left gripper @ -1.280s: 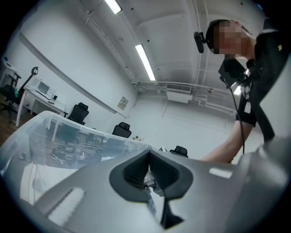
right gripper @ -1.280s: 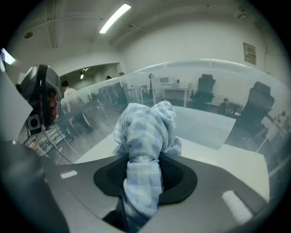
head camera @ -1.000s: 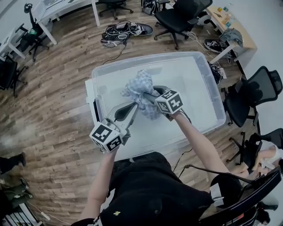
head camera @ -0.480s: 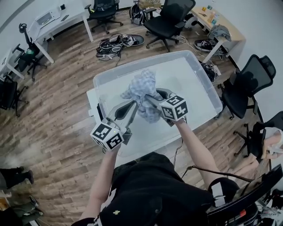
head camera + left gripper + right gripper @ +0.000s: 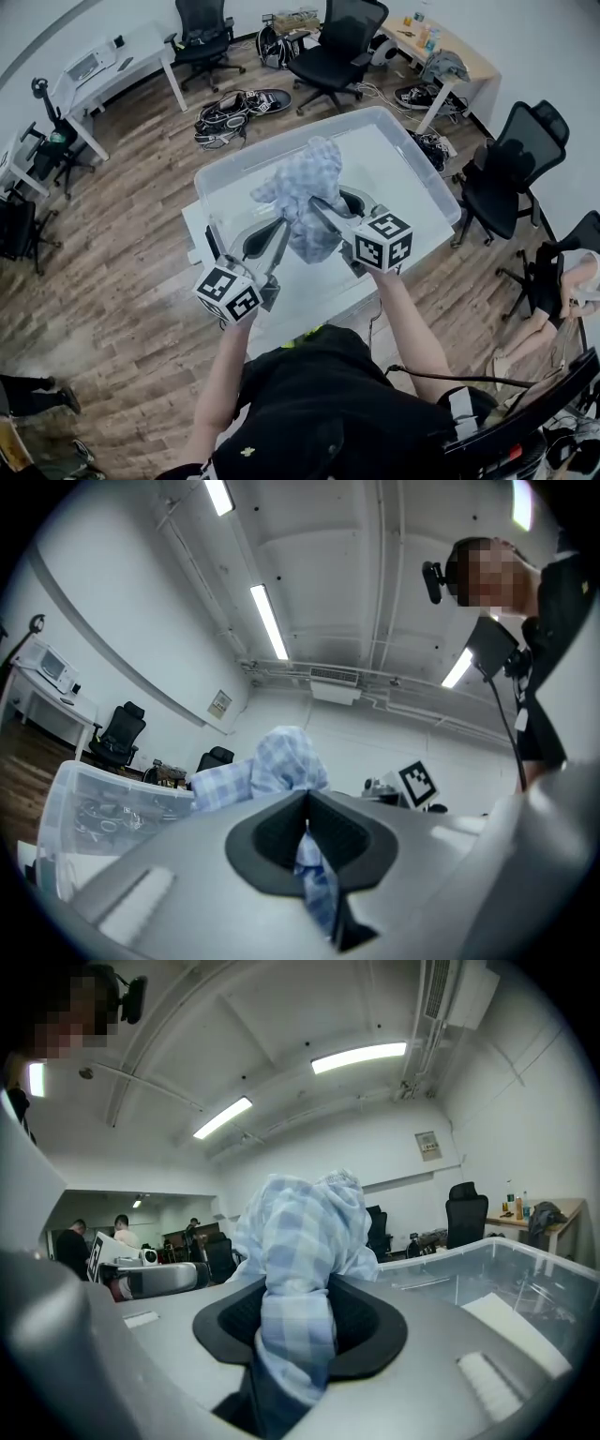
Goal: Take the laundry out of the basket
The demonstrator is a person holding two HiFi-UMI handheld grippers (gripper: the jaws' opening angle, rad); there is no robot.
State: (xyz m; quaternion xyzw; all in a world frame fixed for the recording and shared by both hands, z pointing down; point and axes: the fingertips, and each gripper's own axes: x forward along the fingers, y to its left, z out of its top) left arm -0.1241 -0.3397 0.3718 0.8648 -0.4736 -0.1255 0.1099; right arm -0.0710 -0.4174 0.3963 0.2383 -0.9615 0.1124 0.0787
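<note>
Holding one blue-and-white checked cloth garment in both claws, up above the clear plastic storage bin beneath them. On the left gripper the jaws are almost together, pinching a thin fold that trails down out of the throat. On the right gripper the jaws are part open, clamped round a thick twisted bunch, and the rest of the fabric balloons above and ahead of its tips. My read: two grip points keep the bundle gathered so nothing drags on the bin wall when it's carried out sideways.
</note>
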